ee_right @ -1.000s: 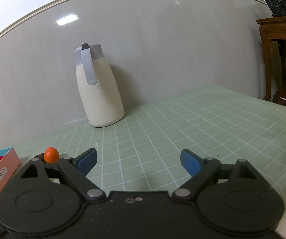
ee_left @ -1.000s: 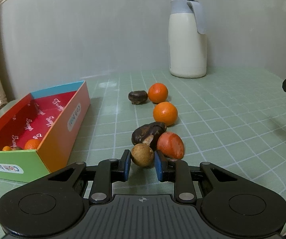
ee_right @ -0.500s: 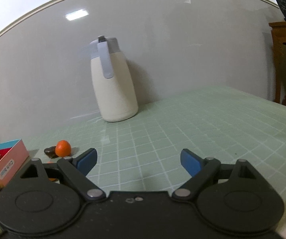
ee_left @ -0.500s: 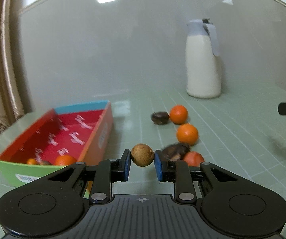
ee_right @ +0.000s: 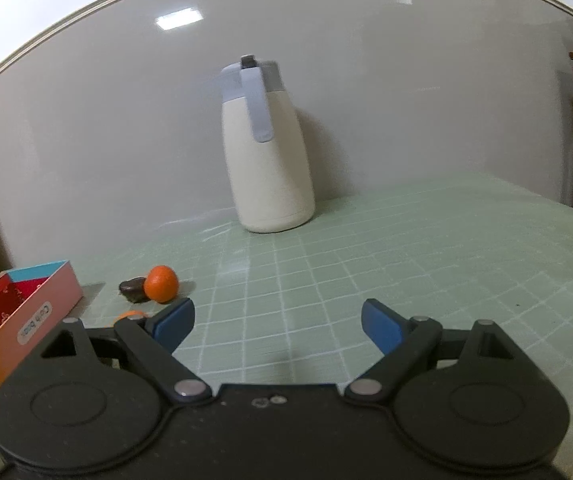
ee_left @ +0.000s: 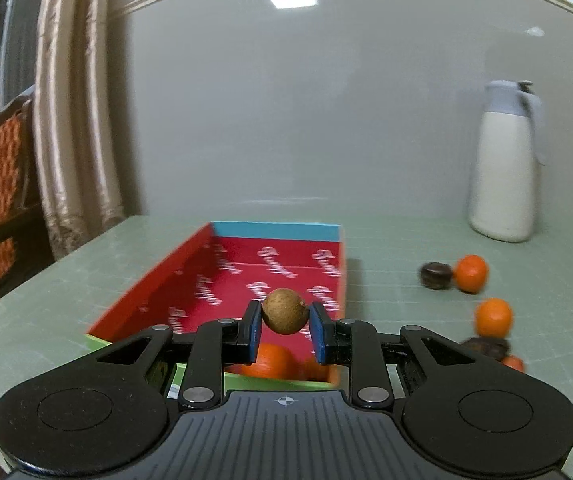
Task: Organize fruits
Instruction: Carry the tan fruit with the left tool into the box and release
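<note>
Pinching a round tan-brown fruit between its blue pads, the left gripper holds it over the near end of the open red-lined cardboard box, where orange fruits lie, seen only in the left wrist view. Right of the box, loose small orange tangerines and dark brown chestnuts sit on the pale green gridded mat. The right gripper, shown only by its own camera, gapes wide with nothing between its jaws, facing the cream thermos jug.

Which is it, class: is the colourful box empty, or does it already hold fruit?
Not empty: orange fruits lie at the near end of the box.
</note>
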The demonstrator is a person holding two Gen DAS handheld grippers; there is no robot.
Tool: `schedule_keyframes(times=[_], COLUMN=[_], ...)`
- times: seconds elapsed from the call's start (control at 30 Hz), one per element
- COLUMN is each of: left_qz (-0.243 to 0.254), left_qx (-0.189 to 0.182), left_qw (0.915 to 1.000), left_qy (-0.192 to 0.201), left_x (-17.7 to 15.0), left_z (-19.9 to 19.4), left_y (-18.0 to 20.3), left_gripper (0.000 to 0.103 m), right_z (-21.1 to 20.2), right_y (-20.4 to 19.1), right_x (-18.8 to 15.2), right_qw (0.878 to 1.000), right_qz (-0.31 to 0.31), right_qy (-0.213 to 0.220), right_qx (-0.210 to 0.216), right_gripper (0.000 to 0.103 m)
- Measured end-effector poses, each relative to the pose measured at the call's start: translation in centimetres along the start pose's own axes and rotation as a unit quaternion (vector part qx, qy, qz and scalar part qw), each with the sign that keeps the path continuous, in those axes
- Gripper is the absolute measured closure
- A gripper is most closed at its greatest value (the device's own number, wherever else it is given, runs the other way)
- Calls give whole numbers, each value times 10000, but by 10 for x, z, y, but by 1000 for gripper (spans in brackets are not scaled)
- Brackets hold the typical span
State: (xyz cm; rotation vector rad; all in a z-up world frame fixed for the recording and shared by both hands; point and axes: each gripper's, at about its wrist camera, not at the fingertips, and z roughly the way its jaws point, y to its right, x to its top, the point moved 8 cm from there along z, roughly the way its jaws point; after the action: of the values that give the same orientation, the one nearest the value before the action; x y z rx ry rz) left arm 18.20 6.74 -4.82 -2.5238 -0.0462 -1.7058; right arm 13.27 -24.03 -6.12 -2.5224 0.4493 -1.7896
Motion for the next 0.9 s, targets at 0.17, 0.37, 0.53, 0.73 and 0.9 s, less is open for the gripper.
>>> schedule_keyframes(times=[0.17, 0.37, 0.53, 0.73, 0.9], left_qz=[-29, -115, -212, -308, -378], left_qx=[203, 410, 512, 566, 605], left_qw=[9998, 9988, 9973, 9952, 9938], left_qy=[-43, -238, -488, -742, -851], left_x=[2, 3, 0, -5, -7], left_z=[10, 30, 46, 63, 70], left_y=[-18, -40, -55, -64, -68], left_gripper=[77, 77, 77, 77, 77], right_z=[3, 6, 10, 14, 15], right_y=[-15, -31, -41, -54, -62], right_x=[-2, -4, -6, -9, -11], right_qw=[9999, 9995, 9990, 9984, 9978], right_qz=[-85, -176, -227, -285, -373], right_qy=[-28, -66, -113, -174, -182], right_qx=[122, 254, 355, 466, 522], right_gripper=[13, 13, 13, 13, 13])
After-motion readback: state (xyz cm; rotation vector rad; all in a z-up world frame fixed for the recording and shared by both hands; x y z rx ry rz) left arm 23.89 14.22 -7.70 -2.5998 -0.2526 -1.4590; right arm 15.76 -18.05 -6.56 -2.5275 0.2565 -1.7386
